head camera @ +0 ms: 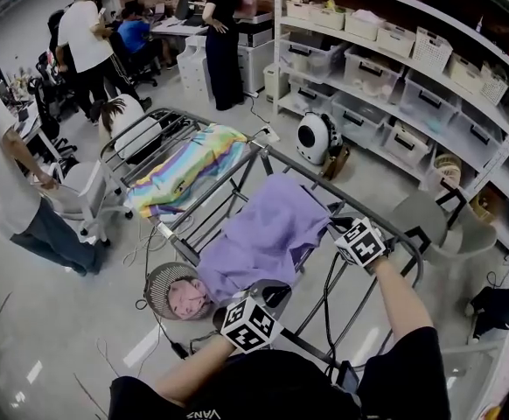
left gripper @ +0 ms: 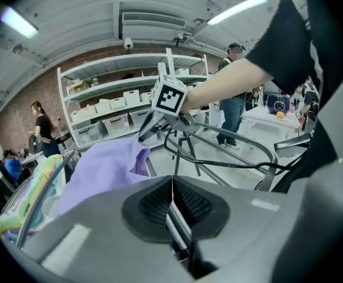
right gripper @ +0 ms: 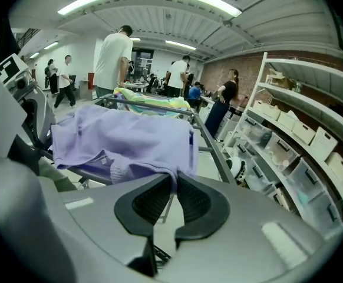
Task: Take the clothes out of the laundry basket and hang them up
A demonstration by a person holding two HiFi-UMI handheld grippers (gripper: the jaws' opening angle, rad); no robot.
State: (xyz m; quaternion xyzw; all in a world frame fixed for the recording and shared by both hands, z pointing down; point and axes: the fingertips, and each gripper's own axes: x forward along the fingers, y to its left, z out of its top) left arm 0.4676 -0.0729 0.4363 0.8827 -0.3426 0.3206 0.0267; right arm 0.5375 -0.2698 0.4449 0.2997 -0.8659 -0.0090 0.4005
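Observation:
A purple garment (head camera: 268, 234) lies draped over the rails of a grey drying rack (head camera: 326, 187). My right gripper (head camera: 335, 227) is at the garment's right edge. In the right gripper view the purple garment (right gripper: 124, 137) runs down between the black pads (right gripper: 151, 204), and the right gripper (right gripper: 174, 187) is shut on that corner. The left gripper view shows the same right gripper (left gripper: 143, 135) pinching the purple garment (left gripper: 104, 170). My left gripper (head camera: 253, 292) hangs by the garment's near edge; in its own view the left gripper (left gripper: 172, 200) is shut with nothing between its pads. The round laundry basket (head camera: 154, 278) stands on the floor with a pink cloth in it.
A rainbow-striped cloth (head camera: 189, 169) hangs on the rack's far part. Shelves with storage bins (head camera: 386, 77) line the right wall, with a white round appliance (head camera: 314, 136) on the floor before them. Several people stand at the left and back. Cables (head camera: 329, 309) run under the rack.

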